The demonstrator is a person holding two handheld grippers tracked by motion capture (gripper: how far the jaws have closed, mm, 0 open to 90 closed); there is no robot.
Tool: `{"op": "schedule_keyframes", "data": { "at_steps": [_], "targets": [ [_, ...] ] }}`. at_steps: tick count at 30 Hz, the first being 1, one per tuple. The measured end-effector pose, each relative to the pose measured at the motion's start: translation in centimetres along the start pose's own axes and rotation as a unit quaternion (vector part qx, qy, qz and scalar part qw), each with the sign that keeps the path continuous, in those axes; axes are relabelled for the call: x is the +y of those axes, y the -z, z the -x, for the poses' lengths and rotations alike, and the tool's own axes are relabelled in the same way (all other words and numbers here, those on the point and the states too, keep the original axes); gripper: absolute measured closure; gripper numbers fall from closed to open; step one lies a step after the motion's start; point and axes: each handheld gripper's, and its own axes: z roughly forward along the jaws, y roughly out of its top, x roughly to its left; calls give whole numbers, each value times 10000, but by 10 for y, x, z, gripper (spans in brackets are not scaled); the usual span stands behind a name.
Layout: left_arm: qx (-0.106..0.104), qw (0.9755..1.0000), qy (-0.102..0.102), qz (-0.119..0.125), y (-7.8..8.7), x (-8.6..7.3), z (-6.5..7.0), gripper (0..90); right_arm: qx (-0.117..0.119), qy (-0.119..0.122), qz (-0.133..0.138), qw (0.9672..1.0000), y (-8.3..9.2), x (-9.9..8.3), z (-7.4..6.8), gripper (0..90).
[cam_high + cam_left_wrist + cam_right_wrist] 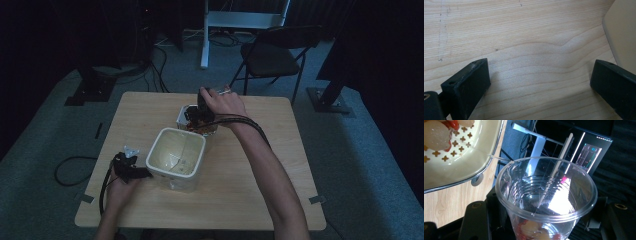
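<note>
My right gripper is shut on a clear plastic cup with pale and red fruit pieces at its bottom. The cup is tipped, and a thin clear thread runs from its rim to a cream strainer basket with cross-shaped holes, which holds pale round pieces and red bits. From above, the right gripper hangs over that small white basket at the table's far middle. My left gripper rests low on the table beside a large white square tub. Its jaws stand open over bare wood, the tub's wall at right.
The wooden table has bare room at the front right and far left. A folding chair and a white stand are on the floor behind it. Cables trail off the table's left side.
</note>
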Motion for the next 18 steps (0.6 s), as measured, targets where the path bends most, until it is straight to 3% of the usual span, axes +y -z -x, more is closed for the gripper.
{"op": "schedule_keyframes", "data": {
  "at_steps": [18],
  "targets": [
    [1,10000,-1,1,0,0,0,32,-29,123,-15,9999,-1,-4,-2,356]
  ]
}}
